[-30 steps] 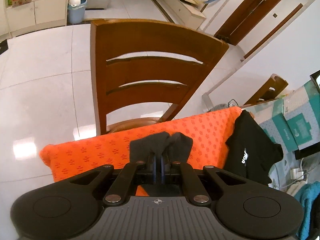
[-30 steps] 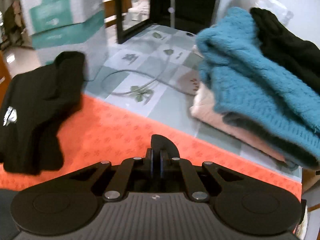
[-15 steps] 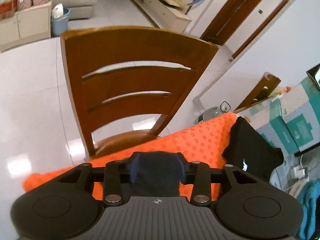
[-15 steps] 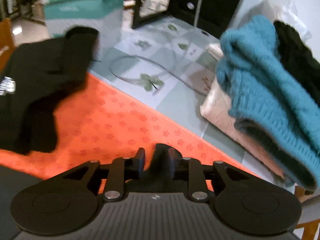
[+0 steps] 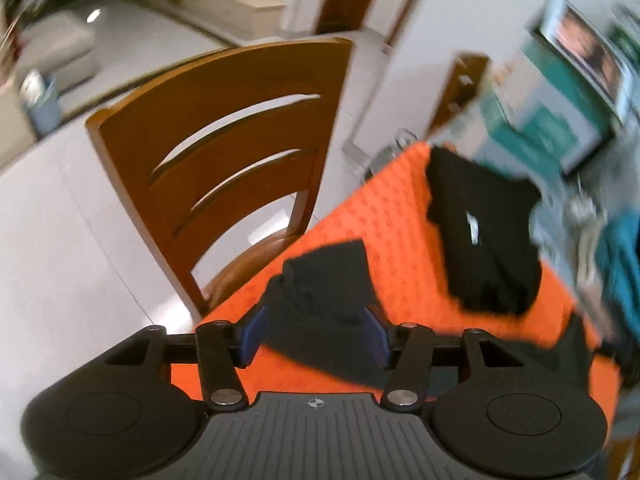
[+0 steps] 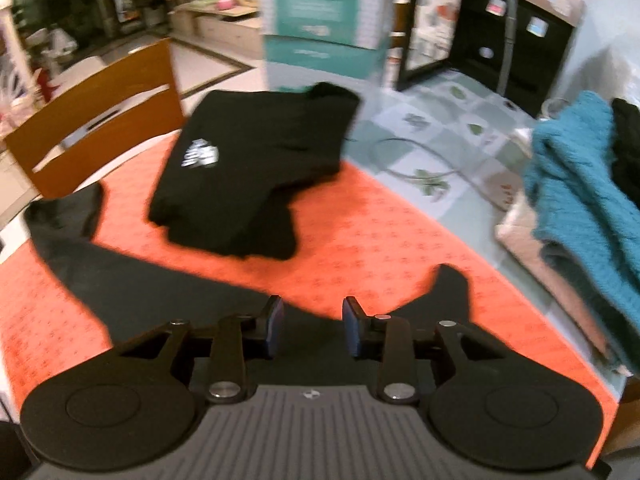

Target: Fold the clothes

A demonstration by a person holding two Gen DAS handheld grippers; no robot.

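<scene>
The left gripper point(image 5: 316, 334) has just been opening, its jaws apart with a dark grey flat garment point(image 5: 328, 312) lying between them on the orange patterned cloth point(image 5: 384, 240). The right gripper point(image 6: 312, 330) (also just opening) stands apart above that garment's near edge. A folded black logo shirt point(image 6: 256, 168) lies farther off.

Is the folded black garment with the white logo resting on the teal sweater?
No, the folded black garment lies on the orange cloth, apart from the teal sweater at the right.
</scene>
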